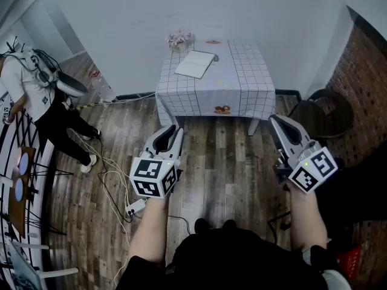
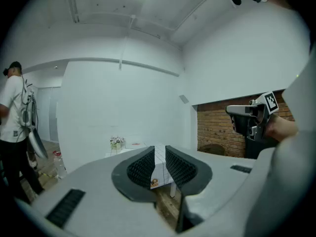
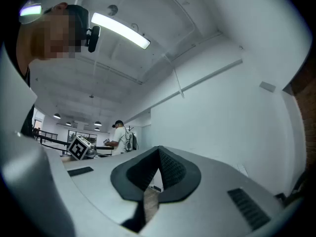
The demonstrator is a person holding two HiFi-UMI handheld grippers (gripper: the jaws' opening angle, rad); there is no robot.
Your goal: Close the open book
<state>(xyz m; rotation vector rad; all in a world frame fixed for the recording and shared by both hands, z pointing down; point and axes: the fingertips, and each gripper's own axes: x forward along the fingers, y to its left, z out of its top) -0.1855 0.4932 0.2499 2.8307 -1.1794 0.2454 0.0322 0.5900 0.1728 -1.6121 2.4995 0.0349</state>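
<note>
A white book point(image 1: 195, 64) lies flat on the left half of a small table point(image 1: 242, 92) covered with a checked cloth, against the far wall. Both grippers hang over the wooden floor, well short of the table. My left gripper point(image 1: 171, 132) point(image 2: 159, 149) points at the table, its jaws a narrow gap apart with nothing between them; the checked cloth point(image 2: 159, 169) shows through the gap. My right gripper point(image 1: 279, 121) point(image 3: 158, 149) is shut and empty, tilted slightly upward toward the wall.
A flower pot point(image 1: 180, 39) stands at the table's back left corner. A person point(image 1: 36, 95) stands at the far left. Cables and a power strip point(image 1: 134, 208) lie on the floor at left. A dark round chair point(image 1: 320, 110) sits by the brick wall at right.
</note>
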